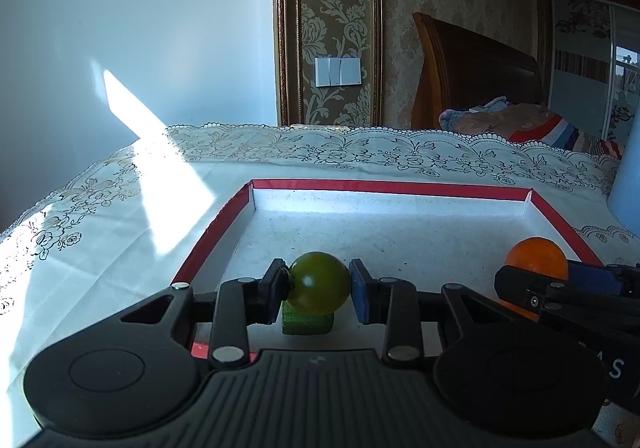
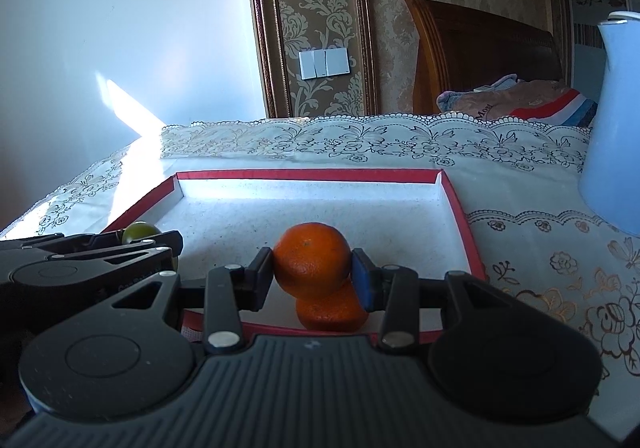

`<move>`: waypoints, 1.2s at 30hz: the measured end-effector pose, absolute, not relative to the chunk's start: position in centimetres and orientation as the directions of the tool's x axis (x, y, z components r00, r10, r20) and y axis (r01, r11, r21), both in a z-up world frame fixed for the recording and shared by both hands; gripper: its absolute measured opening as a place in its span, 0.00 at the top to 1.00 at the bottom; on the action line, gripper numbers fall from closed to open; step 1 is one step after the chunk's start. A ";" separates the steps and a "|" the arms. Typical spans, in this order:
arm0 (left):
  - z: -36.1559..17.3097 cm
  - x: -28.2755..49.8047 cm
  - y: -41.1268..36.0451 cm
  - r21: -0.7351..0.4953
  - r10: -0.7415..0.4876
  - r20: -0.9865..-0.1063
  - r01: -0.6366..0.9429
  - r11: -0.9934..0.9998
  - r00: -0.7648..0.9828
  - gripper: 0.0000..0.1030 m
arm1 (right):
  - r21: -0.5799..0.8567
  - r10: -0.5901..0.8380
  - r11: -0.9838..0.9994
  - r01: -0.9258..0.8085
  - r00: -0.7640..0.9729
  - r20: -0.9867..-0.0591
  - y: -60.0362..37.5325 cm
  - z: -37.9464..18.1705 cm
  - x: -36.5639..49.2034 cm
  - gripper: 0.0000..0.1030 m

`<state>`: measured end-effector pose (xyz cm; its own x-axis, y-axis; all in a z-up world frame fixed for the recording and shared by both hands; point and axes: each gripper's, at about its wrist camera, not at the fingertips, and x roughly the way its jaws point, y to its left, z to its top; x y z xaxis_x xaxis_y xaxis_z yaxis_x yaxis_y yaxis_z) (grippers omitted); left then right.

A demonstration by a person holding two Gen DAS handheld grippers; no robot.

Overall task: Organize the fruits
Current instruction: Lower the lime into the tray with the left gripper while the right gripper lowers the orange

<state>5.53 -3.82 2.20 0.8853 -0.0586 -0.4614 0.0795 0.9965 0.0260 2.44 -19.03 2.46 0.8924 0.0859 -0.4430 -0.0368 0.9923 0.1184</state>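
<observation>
Glossy round green fruit [image 1: 318,284] between left gripper [image 1: 319,290] fingers.

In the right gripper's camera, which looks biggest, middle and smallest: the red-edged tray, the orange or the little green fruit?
1. Red-edged tray: biggest by far.
2. Orange, held in the right gripper.
3. Green fruit: looks smallest, but it sits off to the side and is partly hidden by the left gripper, so its size is unsure.
</observation>
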 end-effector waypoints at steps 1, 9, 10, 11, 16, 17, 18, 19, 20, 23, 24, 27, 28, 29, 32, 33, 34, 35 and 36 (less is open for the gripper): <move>2.2 5.5 -3.9 0.028 -0.057 -0.460 0.079 0.996 0.886 0.67 | 0.121 0.087 0.992 -0.037 0.893 -0.442 -19.1 2.5 2.4 0.61; 2.0 5.6 -4.0 0.034 -0.055 -0.464 0.080 0.996 0.884 0.67 | 0.125 0.096 0.991 -0.046 0.894 -0.437 -19.0 2.4 2.4 0.61; 1.9 5.6 -4.0 0.034 -0.054 -0.465 0.079 0.996 0.884 0.67 | 0.124 0.098 0.991 -0.048 0.893 -0.440 -19.0 2.4 2.4 0.61; 1.9 5.6 -4.0 0.036 -0.053 -0.464 0.079 0.996 0.884 0.67 | 0.123 0.103 0.991 -0.054 0.891 -0.443 -19.0 2.4 2.4 0.61; 1.8 5.6 -4.1 0.044 -0.049 -0.461 0.078 0.996 0.886 0.67 | 0.104 0.104 0.992 -0.064 0.891 -0.442 -18.6 2.3 2.5 0.61; 1.8 5.5 -4.1 0.044 -0.048 -0.461 0.077 0.996 0.886 0.67 | 0.103 0.103 0.993 -0.064 0.892 -0.441 -18.6 2.3 2.5 0.61; 1.8 5.5 -4.1 0.044 -0.047 -0.461 0.075 0.996 0.886 0.67 | 0.102 0.102 0.993 -0.064 0.892 -0.440 -18.6 2.2 2.5 0.61; 1.8 5.5 -4.1 0.043 -0.046 -0.460 0.074 0.996 0.887 0.67 | 0.101 0.101 0.993 -0.063 0.893 -0.438 -18.6 2.2 2.4 0.61; 1.8 5.5 -4.2 0.045 -0.045 -0.461 0.074 0.996 0.887 0.67 | 0.101 0.101 0.993 -0.062 0.894 -0.437 -18.6 2.1 2.4 0.61; 1.7 5.6 -4.3 0.051 -0.040 -0.462 0.071 0.996 0.886 0.67 | 0.102 0.099 0.993 -0.060 0.895 -0.435 -18.6 2.1 2.4 0.61; 1.7 5.6 -4.3 0.053 -0.037 -0.462 0.069 0.996 0.886 0.67 | 0.101 0.099 0.993 -0.061 0.895 -0.435 -18.6 2.1 2.4 0.61; 1.7 5.8 -4.1 0.046 -0.037 -0.472 0.066 0.997 0.881 0.67 | 0.095 0.098 0.993 -0.062 0.896 -0.433 -18.4 2.1 2.4 0.61; 1.6 5.9 -4.0 0.044 -0.035 -0.477 0.064 0.997 0.878 0.67 | 0.094 0.096 0.994 -0.062 0.897 -0.432 -18.4 2.0 2.4 0.61; 1.6 6.0 -4.0 0.041 -0.033 -0.483 0.060 0.997 0.875 0.67 | 0.093 0.096 0.994 -0.062 0.898 -0.430 -18.4 2.0 2.4 0.61; 1.5 6.1 -3.9 0.043 -0.028 -0.485 0.056 0.997 0.874 0.67 | 0.093 0.095 0.994 -0.060 0.899 -0.428 -18.5 2.0 2.3 0.61; 1.5 6.1 -4.0 0.046 -0.027 -0.484 0.056 0.997 0.874 0.67 | 0.093 0.094 0.994 -0.060 0.899 -0.427 -18.5 2.0 2.3 0.61; 1.4 6.1 -4.0 0.047 -0.027 -0.486 0.057 0.997 0.874 0.67 | 0.094 0.094 0.994 -0.059 0.900 -0.426 -18.5 2.1 2.4 0.61; 1.4 6.1 -4.0 0.048 -0.027 -0.489 0.058 0.997 0.872 0.67 | 0.095 0.095 0.994 -0.060 0.900 -0.426 -18.5 2.1 2.4 0.61; 1.4 6.1 -4.0 0.049 -0.025 -0.490 0.056 0.997 0.872 0.67 | 0.094 0.094 0.994 -0.060 0.900 -0.426 -18.5 2.1 2.4 0.61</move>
<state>6.15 -4.03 1.39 0.8716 -0.0250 -0.4895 0.0560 0.9972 0.0489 2.38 -18.49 2.06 0.8999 0.0944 -0.4257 -0.0599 0.9938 0.0939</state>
